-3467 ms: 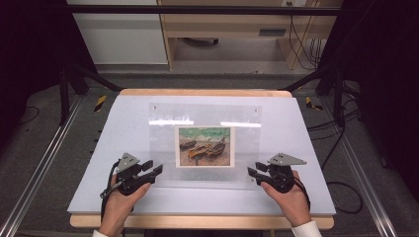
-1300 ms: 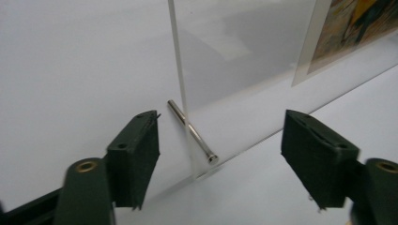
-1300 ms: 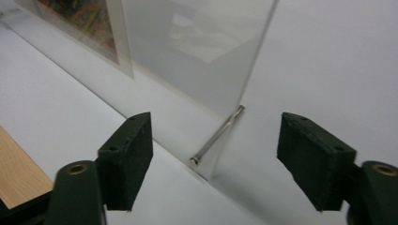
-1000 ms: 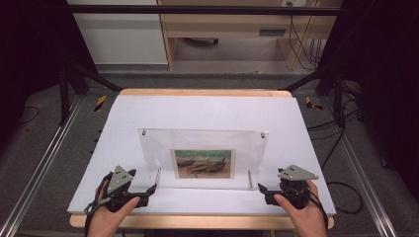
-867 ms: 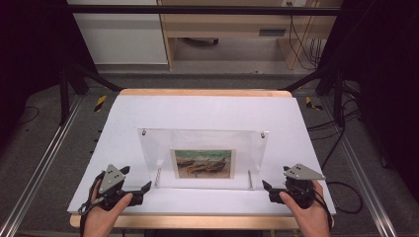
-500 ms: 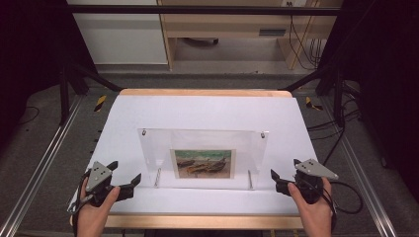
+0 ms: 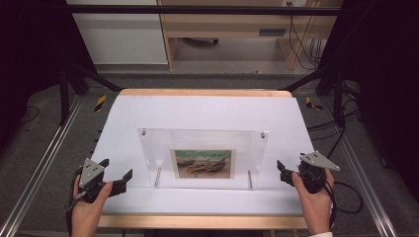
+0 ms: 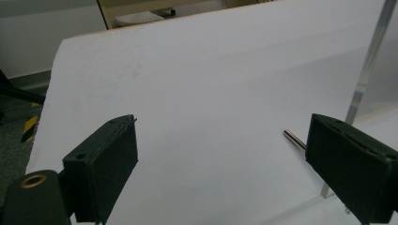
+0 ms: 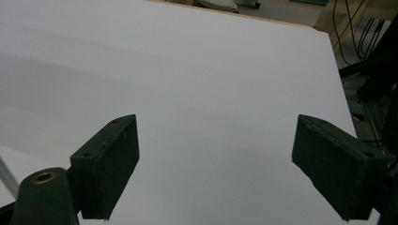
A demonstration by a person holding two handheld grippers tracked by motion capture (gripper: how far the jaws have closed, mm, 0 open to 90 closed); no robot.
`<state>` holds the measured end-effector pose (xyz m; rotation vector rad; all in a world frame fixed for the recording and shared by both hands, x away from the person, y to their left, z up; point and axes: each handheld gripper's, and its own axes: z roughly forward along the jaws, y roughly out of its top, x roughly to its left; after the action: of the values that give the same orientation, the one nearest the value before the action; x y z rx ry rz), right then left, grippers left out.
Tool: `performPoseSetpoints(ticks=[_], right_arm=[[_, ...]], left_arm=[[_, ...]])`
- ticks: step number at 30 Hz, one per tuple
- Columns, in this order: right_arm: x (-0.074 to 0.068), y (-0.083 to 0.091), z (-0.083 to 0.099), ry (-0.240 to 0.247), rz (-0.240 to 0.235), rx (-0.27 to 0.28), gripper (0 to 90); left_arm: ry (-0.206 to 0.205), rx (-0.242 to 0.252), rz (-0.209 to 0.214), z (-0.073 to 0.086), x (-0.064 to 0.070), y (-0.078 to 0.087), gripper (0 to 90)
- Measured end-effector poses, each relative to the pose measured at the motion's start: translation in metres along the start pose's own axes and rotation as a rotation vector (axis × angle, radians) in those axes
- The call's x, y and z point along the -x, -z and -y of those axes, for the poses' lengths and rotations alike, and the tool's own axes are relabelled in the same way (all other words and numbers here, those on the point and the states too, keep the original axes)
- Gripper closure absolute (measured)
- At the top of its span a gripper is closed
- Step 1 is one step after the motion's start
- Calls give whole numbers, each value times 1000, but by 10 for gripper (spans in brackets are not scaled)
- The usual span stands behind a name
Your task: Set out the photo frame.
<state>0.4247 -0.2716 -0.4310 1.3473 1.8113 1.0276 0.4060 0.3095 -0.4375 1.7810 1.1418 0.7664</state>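
Note:
A clear acrylic picture frame [image 7: 202, 143] stands upright in the middle of the white table [image 7: 207, 111], resting on two thin metal pins. It holds a small painting of boats [image 7: 203, 163]. My left gripper [image 7: 117, 168] is open, a little left of the frame near the front edge, holding nothing. My right gripper [image 7: 281, 172] is open too, just right of the frame and apart from it. In the left gripper view the open left gripper [image 8: 220, 154] faces bare table, with the frame's edge [image 8: 371, 61] and one metal pin [image 8: 294, 139] at the right. The right gripper [image 9: 216, 159] has bare table between its jaws.
Black metal posts and rails [image 7: 69, 94] flank the table. Cables [image 7: 346, 197] trail on the floor at the right. A wooden bench [image 7: 232, 29] and a white cabinet [image 7: 118, 34] stand beyond the far edge. Bare table lies behind the frame and along the front.
The frame lay flat with both grippers at its sides 3.5 s ago; it now stands upright. Over the last second both grippers drew outward, away from it.

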Motion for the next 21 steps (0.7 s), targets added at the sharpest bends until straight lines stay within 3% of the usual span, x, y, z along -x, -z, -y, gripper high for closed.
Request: performPoseSetpoints(ticks=[3, 7, 10, 17, 21], right_arm=[[1, -7, 2, -1, 8, -13, 155], [6, -16, 7, -5, 14, -46, 155], [9, -20, 10, -5, 20, -69, 159], [13, -25, 18, -9, 10, -134, 162], [14, -22, 21, -20, -2, -162, 156]], left_arm=[[11, -22, -26, 2, -6, -7, 91], [63, -67, -53, 8, -19, -18, 92], [71, -92, -67, 11, -23, -19, 93], [93, -136, -70, 13, -27, -18, 96], [97, -128, -65, 12, -27, -16, 95]])
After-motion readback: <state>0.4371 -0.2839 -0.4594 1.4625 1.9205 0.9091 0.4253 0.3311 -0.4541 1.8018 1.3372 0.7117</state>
